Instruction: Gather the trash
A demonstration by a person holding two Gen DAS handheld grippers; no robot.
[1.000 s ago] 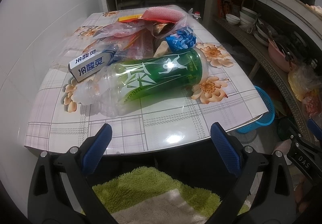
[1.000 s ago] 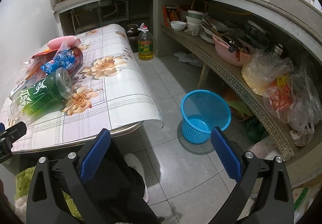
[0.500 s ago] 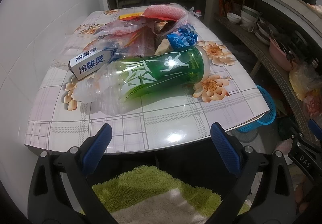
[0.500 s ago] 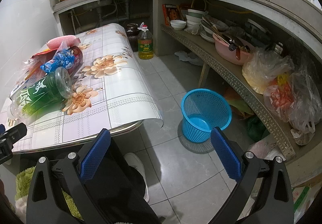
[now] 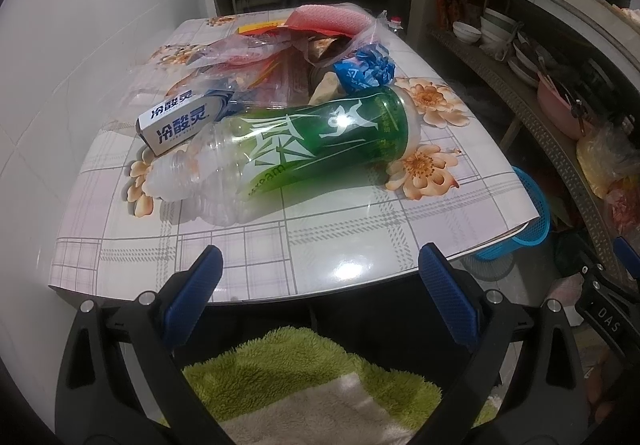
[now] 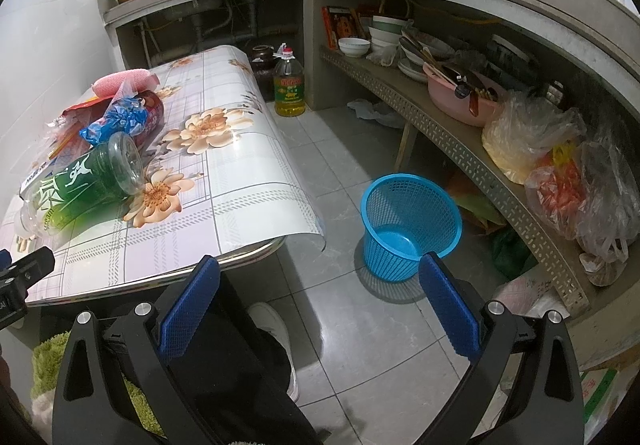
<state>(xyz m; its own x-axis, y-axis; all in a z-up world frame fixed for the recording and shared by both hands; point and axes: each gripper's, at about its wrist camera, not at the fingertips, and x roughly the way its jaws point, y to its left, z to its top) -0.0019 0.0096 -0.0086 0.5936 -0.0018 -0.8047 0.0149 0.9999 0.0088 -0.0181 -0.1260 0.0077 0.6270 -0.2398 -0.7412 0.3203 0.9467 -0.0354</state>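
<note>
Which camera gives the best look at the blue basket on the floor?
The right wrist view: the blue basket stands whole and unobstructed on the floor tiles, its inside visible. The left wrist view shows only a sliver behind the table corner.

The left wrist view looks forward and slightly down from just off the near edge of a flower-patterned table [image 5: 328, 245], close to it, with a green bottle [image 5: 320, 141] at frame centre and a blue basket [image 5: 532, 213] at the right edge. The right wrist view sits further right, facing the tiled floor and the same basket [image 6: 410, 225] near frame centre. Both share the table [image 6: 248, 189], with the bottle [image 6: 88, 181] at the right view's left edge.
</note>
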